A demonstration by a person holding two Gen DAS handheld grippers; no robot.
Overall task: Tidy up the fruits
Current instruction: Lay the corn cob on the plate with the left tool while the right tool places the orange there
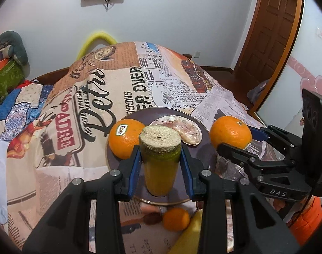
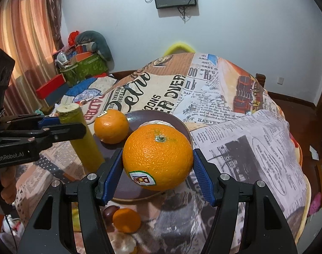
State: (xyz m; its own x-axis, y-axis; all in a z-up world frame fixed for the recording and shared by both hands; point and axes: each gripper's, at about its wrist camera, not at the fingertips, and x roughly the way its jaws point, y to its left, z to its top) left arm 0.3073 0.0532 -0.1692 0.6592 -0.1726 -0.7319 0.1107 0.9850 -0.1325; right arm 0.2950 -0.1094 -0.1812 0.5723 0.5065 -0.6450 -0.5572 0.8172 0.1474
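- Left wrist view: the left tongs [image 1: 160, 158] pinch a yellow-green stalk [image 1: 160, 160] just under its cut top, upright over the dark plate [image 1: 205, 148] on the tabletop. A stickered orange [image 1: 127, 138] and a pomelo wedge [image 1: 182, 129] lie on the plate. The stalk looks stiff and light; a mid-length hold suits it.
- Right wrist view: the right tongs [image 2: 157, 169] squeeze a large orange [image 2: 157, 157] across its middle, over the plate's near rim. It is likely firm, fairly heavy and smooth-skinned, so it could roll.

"Dole" stickers sit on the orange [image 2: 157, 157] between the right gripper's fingers and on the orange on the plate [image 1: 127, 138]. The right gripper [image 1: 276, 192] reads "DAS", the left gripper [image 2: 11, 157] "GenRobot.AI". The newsprint tablecloth [image 2: 171, 93] shows "OVER" and "HARVEY".
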